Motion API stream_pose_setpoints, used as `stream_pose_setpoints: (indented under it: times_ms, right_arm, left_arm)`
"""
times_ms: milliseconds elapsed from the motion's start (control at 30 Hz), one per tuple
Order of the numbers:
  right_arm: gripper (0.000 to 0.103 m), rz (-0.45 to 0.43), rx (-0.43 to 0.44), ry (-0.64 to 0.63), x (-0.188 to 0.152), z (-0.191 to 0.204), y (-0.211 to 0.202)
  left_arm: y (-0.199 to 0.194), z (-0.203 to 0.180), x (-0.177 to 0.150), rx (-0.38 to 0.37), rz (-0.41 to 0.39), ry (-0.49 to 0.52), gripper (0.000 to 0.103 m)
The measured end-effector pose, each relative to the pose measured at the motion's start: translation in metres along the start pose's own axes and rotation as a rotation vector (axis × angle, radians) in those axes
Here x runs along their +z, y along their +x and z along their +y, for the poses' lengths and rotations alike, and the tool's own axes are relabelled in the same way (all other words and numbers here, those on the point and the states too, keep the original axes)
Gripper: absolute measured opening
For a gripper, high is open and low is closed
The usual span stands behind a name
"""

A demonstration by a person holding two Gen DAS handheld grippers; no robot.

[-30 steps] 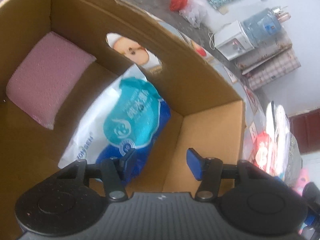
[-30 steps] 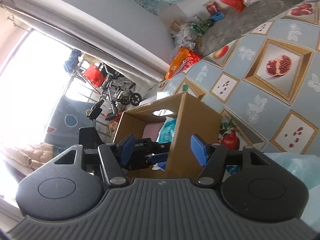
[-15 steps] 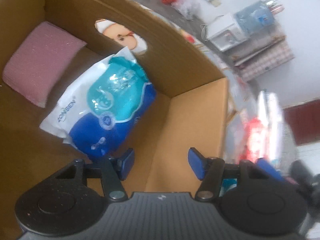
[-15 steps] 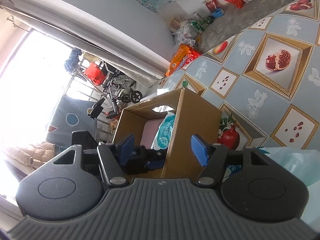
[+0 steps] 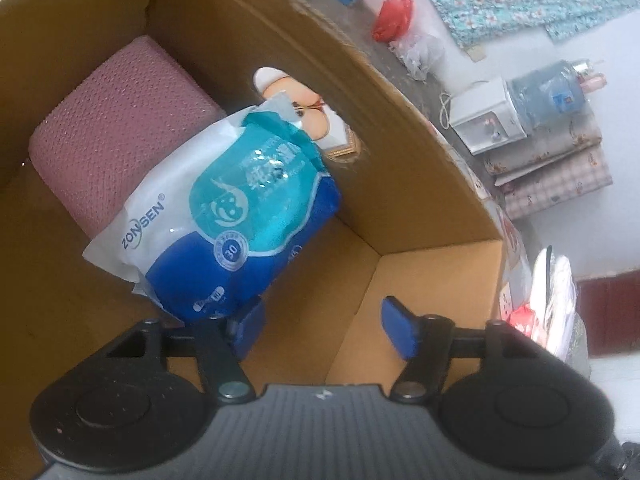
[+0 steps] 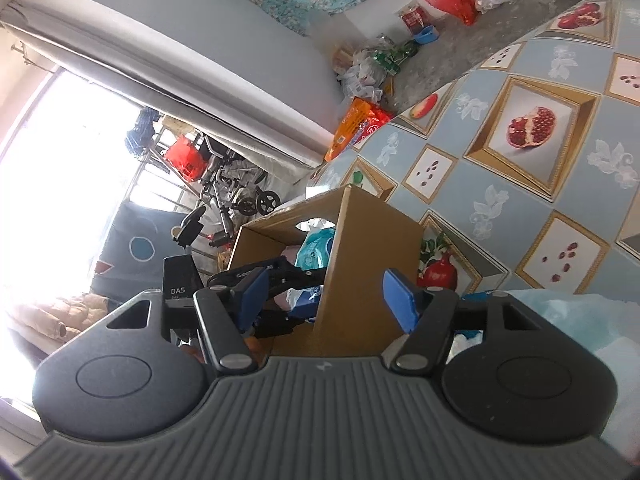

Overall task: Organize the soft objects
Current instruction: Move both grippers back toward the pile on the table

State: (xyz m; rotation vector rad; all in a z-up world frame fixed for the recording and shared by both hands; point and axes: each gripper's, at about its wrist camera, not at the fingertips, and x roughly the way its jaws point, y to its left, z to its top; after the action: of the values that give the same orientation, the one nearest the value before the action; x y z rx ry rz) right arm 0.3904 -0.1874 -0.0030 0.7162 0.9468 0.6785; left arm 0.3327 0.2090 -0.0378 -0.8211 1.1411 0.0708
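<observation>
1. Leftmost, in the upper left of the left wrist view, a pink pad (image 5: pixel 116 152) lies against the back corner of the box (image 5: pixel 420 216). It looks spongy and light, so I judge it would squash under any pinch; a long edge would be the place to take it.
2. Next, at centre left, the wipes pack (image 5: pixel 236 216) leans on the pad, its top corner across the hand-hole in the box wall. Its glossy film is probably slippery, the filling soft and slightly heavy; gripping across the plump middle should hold better than the thin crimped end.
3. Lower centre, the left gripper (image 5: pixel 322 330) is opening its jaws. The left pad sits right by the pack's lower end, nothing is pinched, and only bare cardboard shows in the gap.
4. Far right edge of that view, more soft packets (image 5: pixel 556 308) wait outside the box.
5. Lower centre of the right wrist view, the right gripper (image 6: pixel 324 300) stands spread and empty, well back from the box, aimed at its outer corner.
</observation>
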Motion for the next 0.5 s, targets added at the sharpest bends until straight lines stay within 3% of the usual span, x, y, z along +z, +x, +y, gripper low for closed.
stream_pose_setpoints:
  times_ms: [267,400,500]
  right_arm:
    - [0.067,-0.057,0.013,-0.052,-0.006,0.000,-0.064]
    - [0.073,-0.153,-0.023,-0.114,-0.009,-0.005,-0.128]
    - [0.075,-0.232,-0.069,-0.140,-0.012,-0.018,-0.175]
  left_arm:
    - [-0.069,-0.027,-0.036,-0.088,-0.133,0.093,0.082]
    - [-0.117,-0.055,-0.067,-0.085,-0.274,0.206,0.087]
    - [-0.137,-0.086,-0.094,-0.076,-0.328,0.314,0.090]
